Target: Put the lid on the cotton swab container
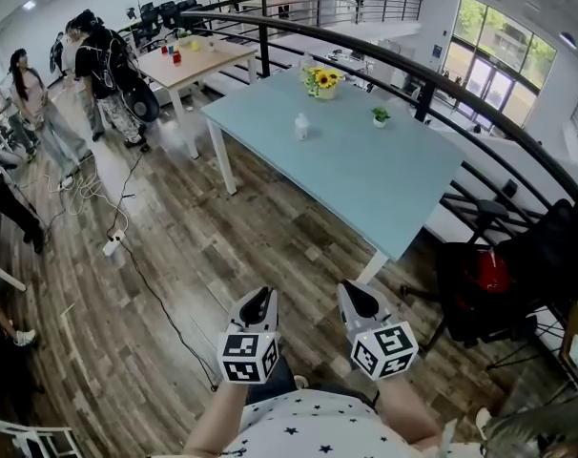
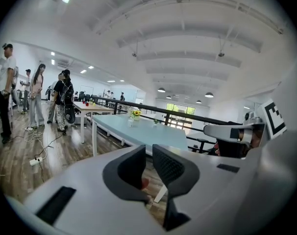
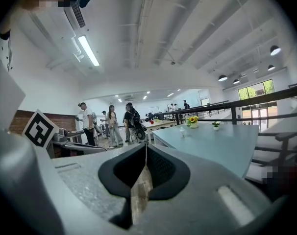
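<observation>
Cotton swab container (image 1: 301,127): probably the small white bottle on the blue table (image 1: 384,189), well apart from me; I can't make out a lid.
Left gripper (image 1: 258,303): jaws a slit apart, nothing between them; carried low, I judge, with nothing in reach.
Right gripper (image 1: 358,299): jaws closed together, empty.
Around: flower pot (image 1: 324,82) and small plant (image 1: 380,115) beyond the bottle.
In the way: floor cable (image 1: 146,284) to my left.

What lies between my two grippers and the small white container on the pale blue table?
In the head view, only brown wood-plank floor and bare pale blue tabletop.
</observation>
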A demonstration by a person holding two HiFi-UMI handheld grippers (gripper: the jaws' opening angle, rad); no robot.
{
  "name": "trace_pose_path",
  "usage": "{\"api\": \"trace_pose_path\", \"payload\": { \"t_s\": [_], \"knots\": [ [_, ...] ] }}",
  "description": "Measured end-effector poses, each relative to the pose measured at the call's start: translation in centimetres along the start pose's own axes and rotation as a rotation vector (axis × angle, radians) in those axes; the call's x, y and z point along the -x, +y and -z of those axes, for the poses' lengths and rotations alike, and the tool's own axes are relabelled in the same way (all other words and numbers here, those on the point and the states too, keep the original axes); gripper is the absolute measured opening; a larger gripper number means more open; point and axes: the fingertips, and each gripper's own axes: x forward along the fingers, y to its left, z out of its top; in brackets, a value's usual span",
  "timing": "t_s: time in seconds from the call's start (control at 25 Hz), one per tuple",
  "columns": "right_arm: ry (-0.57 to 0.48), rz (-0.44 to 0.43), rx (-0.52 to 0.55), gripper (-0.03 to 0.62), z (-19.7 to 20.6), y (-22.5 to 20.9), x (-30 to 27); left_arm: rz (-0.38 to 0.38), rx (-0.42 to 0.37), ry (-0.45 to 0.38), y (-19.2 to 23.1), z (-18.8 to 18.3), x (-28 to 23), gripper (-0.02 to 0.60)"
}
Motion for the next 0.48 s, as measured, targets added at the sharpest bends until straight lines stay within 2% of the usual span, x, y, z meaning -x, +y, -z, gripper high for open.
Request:
{"api": "trace_pose_path", "payload": {
  "t_s": [0.48],
  "knots": [
    [0.037,-0.010,0.006,0.044,0.0,-1.6,-5.5,0.020,-0.013,0.017,2.7,-1.2,-4.0,0.127]
  ]
}}
